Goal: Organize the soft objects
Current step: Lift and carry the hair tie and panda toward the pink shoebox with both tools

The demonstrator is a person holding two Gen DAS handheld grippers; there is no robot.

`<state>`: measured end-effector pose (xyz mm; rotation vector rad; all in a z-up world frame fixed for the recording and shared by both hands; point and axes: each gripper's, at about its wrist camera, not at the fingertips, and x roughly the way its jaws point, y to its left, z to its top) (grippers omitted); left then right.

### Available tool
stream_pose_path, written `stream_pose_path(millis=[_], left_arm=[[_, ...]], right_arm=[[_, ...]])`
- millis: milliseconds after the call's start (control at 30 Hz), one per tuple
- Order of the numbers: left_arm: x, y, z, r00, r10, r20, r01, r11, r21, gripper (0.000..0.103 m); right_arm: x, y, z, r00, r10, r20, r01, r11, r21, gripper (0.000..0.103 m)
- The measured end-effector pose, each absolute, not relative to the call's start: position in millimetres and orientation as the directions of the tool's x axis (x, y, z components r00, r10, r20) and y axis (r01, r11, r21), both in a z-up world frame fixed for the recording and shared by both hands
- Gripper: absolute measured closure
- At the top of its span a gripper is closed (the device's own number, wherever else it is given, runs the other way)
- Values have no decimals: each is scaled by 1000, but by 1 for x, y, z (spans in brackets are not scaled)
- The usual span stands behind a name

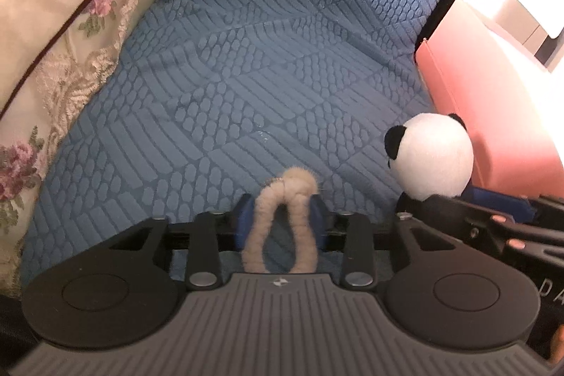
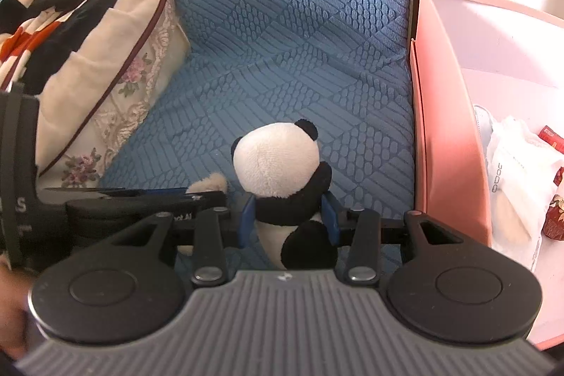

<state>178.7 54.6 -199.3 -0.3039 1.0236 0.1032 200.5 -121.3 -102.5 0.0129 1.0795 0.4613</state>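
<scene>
left wrist view shows the left gripper (image 1: 281,217) clenched on a beige fuzzy loop (image 1: 280,228), blue pads pressed to both of its sides so it bows into a teardrop and pokes out past the tips. pinching it across the middle looks like a way to keep such a limp thing from slipping out. right wrist view has the right gripper (image 2: 289,222) grasping a panda (image 2: 287,189) round its dark waist, head up and facing away, so the bulky head stays free above the jaws. both toys sit low over the blue seat (image 2: 282,76), side by side and close. a pink box (image 2: 444,129) stands just right of the seat, with white cloth and red bits already in it, so i'd judge it the place these are headed. a floral cushion (image 1: 70,41) leans at the seat's left, well apart from both grips.
</scene>
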Motion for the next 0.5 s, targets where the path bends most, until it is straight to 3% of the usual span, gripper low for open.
stream_pose_path(millis=[67, 200, 500], left_arm=[[179, 54, -200, 518, -71, -853, -223, 951, -214, 80], [179, 47, -198, 521, -56, -852, -203, 961, -187, 86], [174, 59, -174, 556, -63, -829, -250, 938, -239, 89]], right_arm=[[202, -120, -104, 385, 367, -847, -357, 905, 230, 59], [202, -117, -106, 385, 363, -848, -360, 906, 225, 59], [200, -121, -100, 412, 345, -843, -334, 918, 213, 60]])
